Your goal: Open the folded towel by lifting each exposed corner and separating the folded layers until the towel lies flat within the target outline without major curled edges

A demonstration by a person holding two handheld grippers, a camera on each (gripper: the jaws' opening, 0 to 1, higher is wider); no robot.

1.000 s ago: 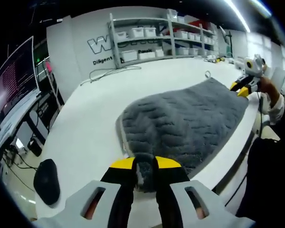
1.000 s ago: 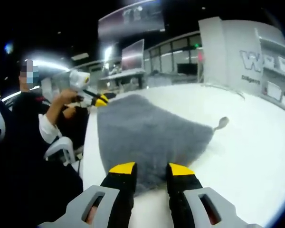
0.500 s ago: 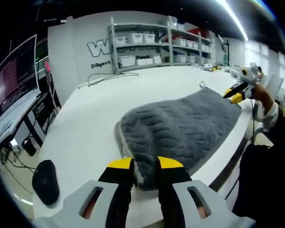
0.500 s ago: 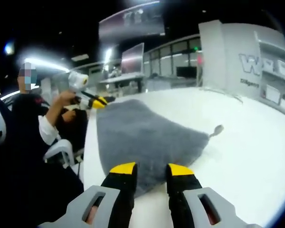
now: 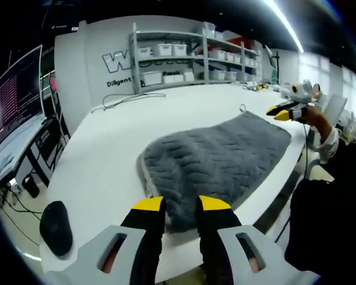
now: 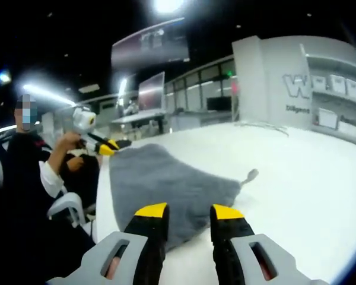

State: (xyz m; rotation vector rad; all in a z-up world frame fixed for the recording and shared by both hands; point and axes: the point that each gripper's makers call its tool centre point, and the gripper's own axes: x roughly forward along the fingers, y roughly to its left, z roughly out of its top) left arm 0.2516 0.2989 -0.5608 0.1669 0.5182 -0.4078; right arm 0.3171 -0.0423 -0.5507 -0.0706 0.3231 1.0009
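Grey towel flat on white table; left claw and right claw spread, holding nothing

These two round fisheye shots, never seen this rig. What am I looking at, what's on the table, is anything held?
No robot here: a person holds a hand-held two-finger gripper in each hand, and a fisheye camera rides on each one, looking forward along its yellow-tipped fingers.

In the left gripper view, the left gripper rises from the bottom. The right gripper shows at the far right, in the person's hand. In the right gripper view it is mirrored: the right gripper is at the bottom, and the left gripper is across the towel.

On the white table lies a grey towel, spread out, with a small hanging loop at one corner. A dark mouse-like thing sits near the table's edge.

Both grippers look open, fingers apart, at opposite ends of the towel, holding nothing.
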